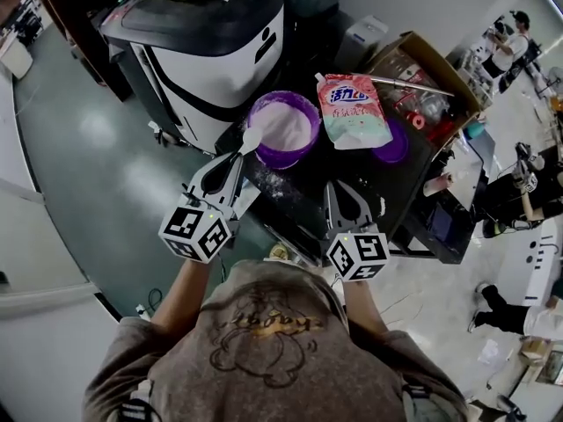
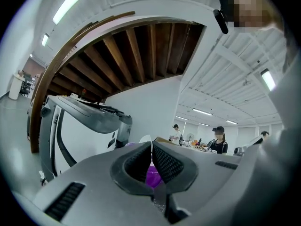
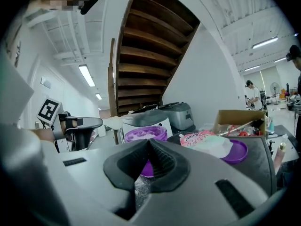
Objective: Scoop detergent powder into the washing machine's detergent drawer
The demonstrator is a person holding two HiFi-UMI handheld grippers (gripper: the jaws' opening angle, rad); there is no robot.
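The left tongs (image 1: 236, 159) pinch the handle of a white spoon (image 1: 250, 141), whose bowl sits at the near rim of the purple tub (image 1: 303, 104) of white powder on the dark tabletop (image 1: 303, 196). The right tongs (image 1: 338, 190) are pressed together on nothing. Just beside the tub lies a detergent pouch (image 1: 354, 108) with blue characters "活力"; its smaller print is unreadable. The washing machine (image 1: 202, 38) stands beyond the tub.

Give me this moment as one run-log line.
left tongs: shut on white plastic scoop | scoop: at rim of round purple tub of white powder | right tongs: shut, empty
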